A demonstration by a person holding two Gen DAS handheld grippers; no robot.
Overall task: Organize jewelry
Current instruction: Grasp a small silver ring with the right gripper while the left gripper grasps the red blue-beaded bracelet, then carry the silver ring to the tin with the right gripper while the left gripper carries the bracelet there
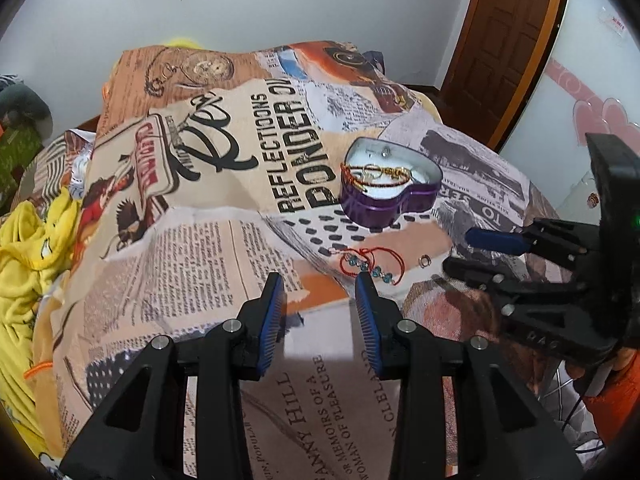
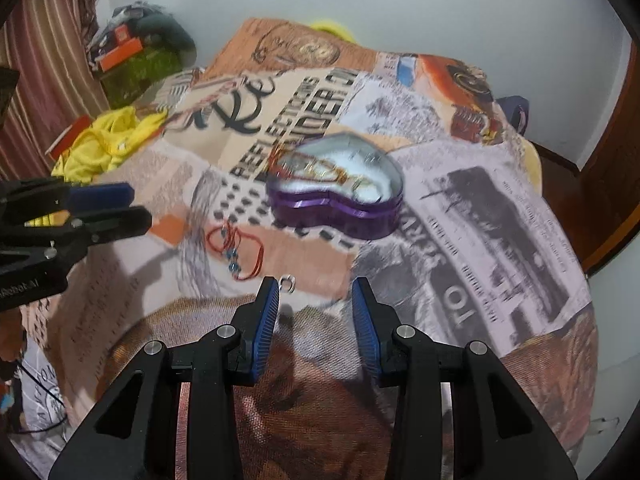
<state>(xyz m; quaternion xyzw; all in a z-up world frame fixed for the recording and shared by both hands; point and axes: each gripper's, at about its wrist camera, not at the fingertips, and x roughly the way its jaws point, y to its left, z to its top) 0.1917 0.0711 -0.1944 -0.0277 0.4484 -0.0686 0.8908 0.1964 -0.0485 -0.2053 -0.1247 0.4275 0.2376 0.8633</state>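
A purple heart-shaped tin [image 1: 390, 196] stands open on the printed bedspread, with gold and red chains [image 1: 376, 174] draped inside it; it also shows in the right wrist view [image 2: 340, 208]. A red cord bracelet with blue beads [image 1: 370, 266] lies in front of the tin, also seen in the right wrist view [image 2: 238, 250]. A small silver ring [image 1: 424, 261] lies to its right, close to my right gripper's left fingertip in the right wrist view [image 2: 288, 282]. My left gripper [image 1: 320, 280] is open and empty, its right finger just short of the bracelet. My right gripper [image 2: 316, 286] is open and empty.
The bedspread [image 1: 240, 240] is wrinkled and slopes off at the sides. Yellow cloth [image 1: 28, 248] lies at the left. A wooden door [image 1: 512, 32] stands at the back right. Boxes and clutter [image 2: 132, 52] sit at the far left corner.
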